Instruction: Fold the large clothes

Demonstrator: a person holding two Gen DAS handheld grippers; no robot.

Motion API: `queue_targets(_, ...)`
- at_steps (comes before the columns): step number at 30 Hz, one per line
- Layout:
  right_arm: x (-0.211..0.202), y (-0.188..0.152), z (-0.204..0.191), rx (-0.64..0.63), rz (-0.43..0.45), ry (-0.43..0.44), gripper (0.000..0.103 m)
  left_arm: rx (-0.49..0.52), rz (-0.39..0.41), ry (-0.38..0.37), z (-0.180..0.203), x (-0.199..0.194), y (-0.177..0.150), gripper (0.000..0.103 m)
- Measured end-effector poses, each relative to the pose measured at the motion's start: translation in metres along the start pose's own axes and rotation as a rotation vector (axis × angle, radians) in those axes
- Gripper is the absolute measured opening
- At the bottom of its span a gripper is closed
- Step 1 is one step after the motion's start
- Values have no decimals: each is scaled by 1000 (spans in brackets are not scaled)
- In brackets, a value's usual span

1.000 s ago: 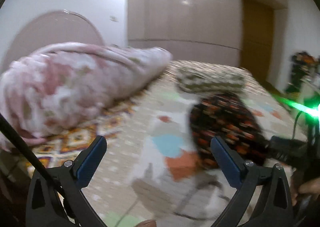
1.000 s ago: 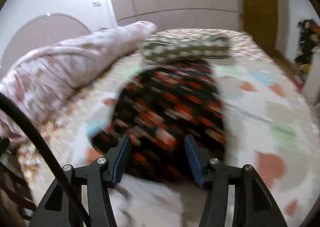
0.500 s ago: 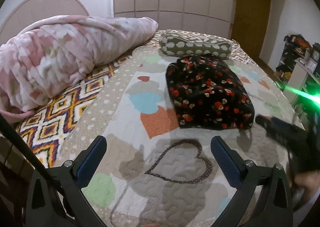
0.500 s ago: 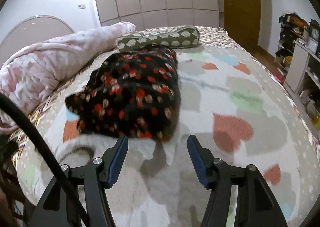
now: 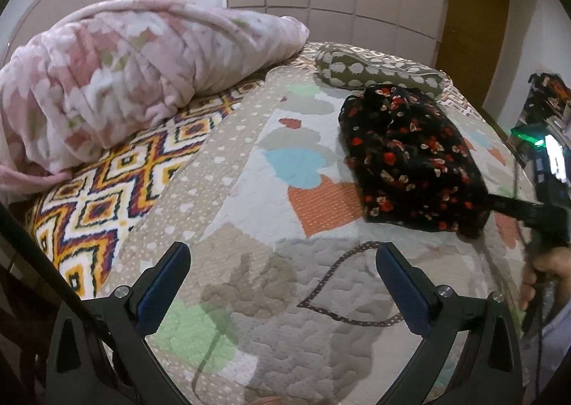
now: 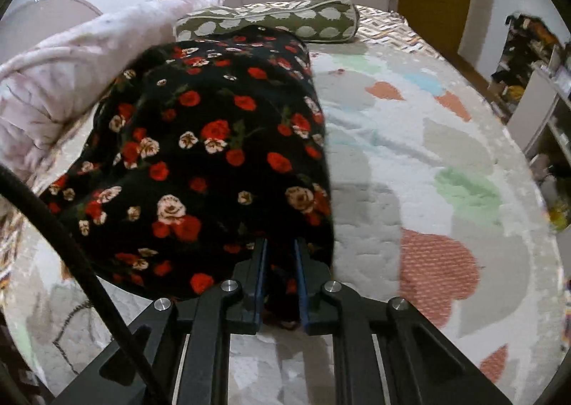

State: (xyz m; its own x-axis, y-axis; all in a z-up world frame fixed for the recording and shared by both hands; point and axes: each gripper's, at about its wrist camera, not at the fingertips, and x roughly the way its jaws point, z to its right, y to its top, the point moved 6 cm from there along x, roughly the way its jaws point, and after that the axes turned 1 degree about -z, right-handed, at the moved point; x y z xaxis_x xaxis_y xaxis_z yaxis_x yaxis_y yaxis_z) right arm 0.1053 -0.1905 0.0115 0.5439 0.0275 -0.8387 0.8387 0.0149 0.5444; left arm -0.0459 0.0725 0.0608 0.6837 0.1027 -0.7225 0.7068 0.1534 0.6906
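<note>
Black soft-fabric garment with red and cream roses [image 6: 200, 155] [image 5: 410, 158] is lying in a folded bundle, far end seemingly touching something behind it. Near edge is sitting between narrowly spaced closing jaws, apparently getting pinched.

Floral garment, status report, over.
Right gripper closing on floral garment near edge. Left gripper open, empty, above quilt. Nothing blocking.

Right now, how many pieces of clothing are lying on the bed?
1: the black floral garment lies folded on the quilt, near the spotted green pillow. More may be hidden under the pink blanket.
</note>
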Motion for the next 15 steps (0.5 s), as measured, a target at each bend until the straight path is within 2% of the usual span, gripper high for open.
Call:
queue_targets(3,-29,6,-18,-25,77,-16,13,-15,-8,4,-5,7,-2,103)
queue_targets(7,-54,22,-70,-105,174,137,13,-16,-12,4,-5,9,-3,103)
queue_targets(9,-48,28,-97,-126,155,228,13,-15,-14,2,-6,9,-3,103)
queue_targets(11,-35,32,-115,-131,133,261,13,-14,-13,4,-8,8,-4,103)
queue_targets(14,5,22,-138,-118,-10,367,15,-14,-13,12,-12,7,-6,103)
queue_targets(15,11,19,-139,-117,-28,371,15,-15,-13,12,-13,7,-6,103)
